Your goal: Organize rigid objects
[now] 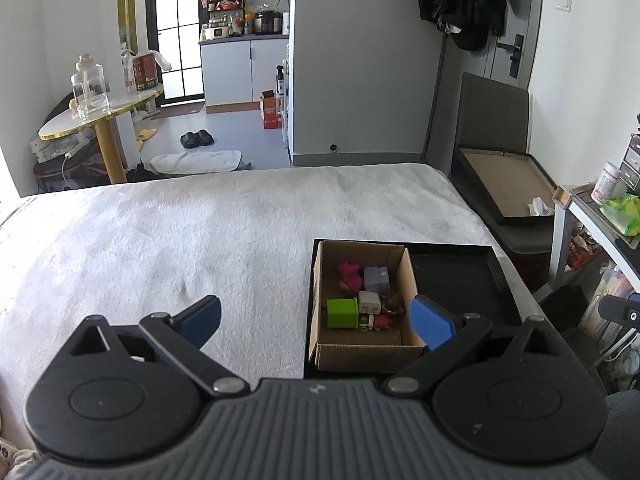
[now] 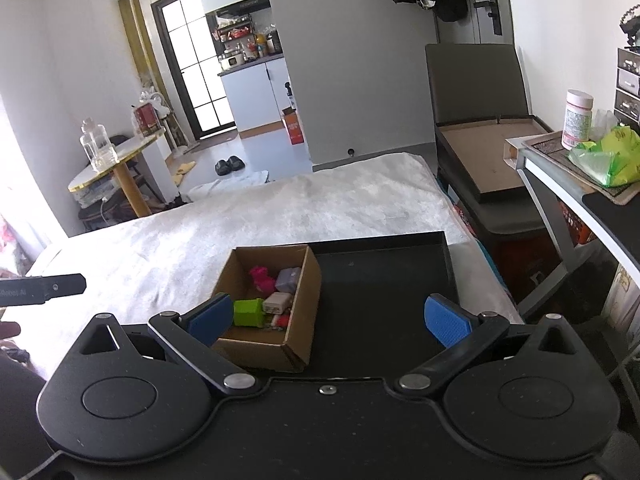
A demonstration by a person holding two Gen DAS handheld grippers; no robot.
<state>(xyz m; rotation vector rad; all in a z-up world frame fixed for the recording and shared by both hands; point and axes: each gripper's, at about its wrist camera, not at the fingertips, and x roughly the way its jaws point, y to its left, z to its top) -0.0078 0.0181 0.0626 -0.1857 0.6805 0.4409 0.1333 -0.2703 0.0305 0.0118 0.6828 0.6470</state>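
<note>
A: Where's the cardboard box (image 1: 362,308)?

B: Left end of the black tray (image 2: 384,268), on the white blanket (image 1: 160,240). Long axis runs away from the cameras, open top up. Green cube (image 2: 248,312), purple block (image 1: 377,279), pink toy (image 2: 262,277) and white charger (image 1: 369,301) inside.

A: Grippers?

B: Left gripper (image 1: 316,320) spread wide, empty, right pad over the box. Right gripper (image 2: 330,318) also wide, empty.

A: View differences?

B: Only the right wrist shows the tray's bare right half fully, plus the left tool's tip at far left.
</note>
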